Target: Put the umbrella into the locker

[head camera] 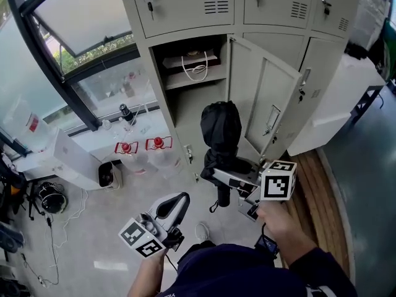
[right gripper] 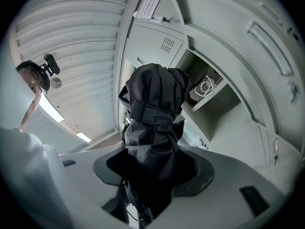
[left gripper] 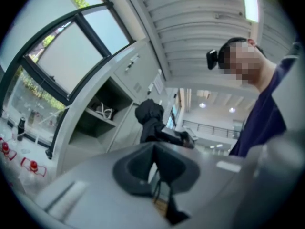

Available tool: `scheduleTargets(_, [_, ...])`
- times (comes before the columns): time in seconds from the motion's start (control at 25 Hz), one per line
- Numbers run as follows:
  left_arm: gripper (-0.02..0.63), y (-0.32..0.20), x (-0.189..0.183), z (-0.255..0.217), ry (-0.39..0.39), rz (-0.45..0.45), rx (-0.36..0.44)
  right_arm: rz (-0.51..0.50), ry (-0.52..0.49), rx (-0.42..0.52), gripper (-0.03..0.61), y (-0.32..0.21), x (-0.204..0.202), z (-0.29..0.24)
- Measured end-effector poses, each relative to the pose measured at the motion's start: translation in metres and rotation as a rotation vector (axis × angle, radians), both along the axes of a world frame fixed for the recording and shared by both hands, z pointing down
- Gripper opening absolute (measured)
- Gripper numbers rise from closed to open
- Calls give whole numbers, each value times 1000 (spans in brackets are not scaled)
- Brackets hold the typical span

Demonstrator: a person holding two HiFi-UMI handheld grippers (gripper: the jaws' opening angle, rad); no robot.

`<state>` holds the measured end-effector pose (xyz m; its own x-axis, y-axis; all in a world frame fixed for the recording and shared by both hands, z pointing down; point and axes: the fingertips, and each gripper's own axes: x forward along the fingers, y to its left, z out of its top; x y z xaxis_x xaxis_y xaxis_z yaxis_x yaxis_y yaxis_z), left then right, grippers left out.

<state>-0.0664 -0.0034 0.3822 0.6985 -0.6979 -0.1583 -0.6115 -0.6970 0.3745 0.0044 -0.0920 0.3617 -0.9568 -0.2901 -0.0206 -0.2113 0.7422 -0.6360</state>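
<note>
Head view: the left gripper hangs low, jaws together on nothing. The black umbrella stands upright just before the open locker, with the right gripper clamped on its lower part. Best push it straight in under the shelf, clear of the door.

Lower locker compartment is open under the shelf. White bag hogs the top, door stands out to the right, umbrella near the opening.
</note>
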Motion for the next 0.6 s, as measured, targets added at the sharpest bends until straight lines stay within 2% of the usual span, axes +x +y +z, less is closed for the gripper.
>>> scheduleTargets(0.16, [3, -26, -33, -4, 11, 25, 9, 93, 129, 79, 238, -57, -30, -6])
scheduleTargets(0.4, [3, -53, -65, -10, 33, 77, 36, 187, 230, 63, 236, -129, -61, -11])
scheduleTargets(0.6, [3, -68, -88, -14, 60, 88, 53, 262, 357, 128, 238, -176, -76, -16])
